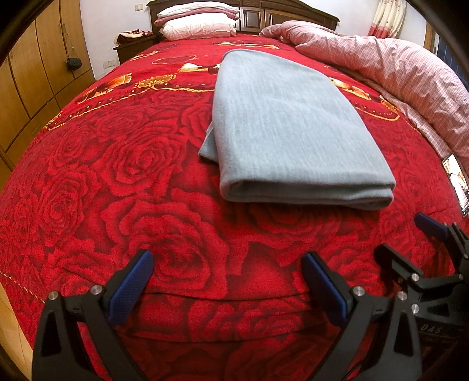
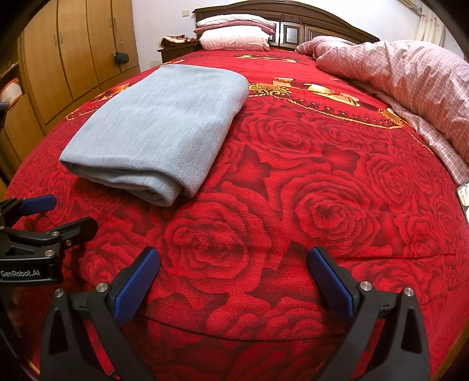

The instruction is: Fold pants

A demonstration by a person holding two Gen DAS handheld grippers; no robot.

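A: Where are the pants?

B: The grey pants [image 1: 296, 129] lie folded into a thick flat rectangle on a red rose-patterned bedspread [image 1: 132, 181]. In the left wrist view they sit at about one o'clock from centre, with the rounded fold edge nearest the camera. In the right wrist view they sit at about ten o'clock.

A: And the grippers?

B: The left gripper [image 1: 228, 272] hovers low over the near end of the bed, its blue-padded fingers [image 1: 132, 285] spread wide apart, gripping nothing. The right gripper [image 2: 234, 269] is just beside it, jaws equally wide and empty. Both are apart from the pants.

A: What else is on the bed?

B: A pink checked duvet [image 2: 410, 82] is bunched at two o'clock. Stacked pillows [image 1: 196, 20] rest against a dark wooden headboard [image 2: 307, 20] at twelve o'clock. Wooden wardrobes [image 2: 73, 52] stand at ten o'clock.
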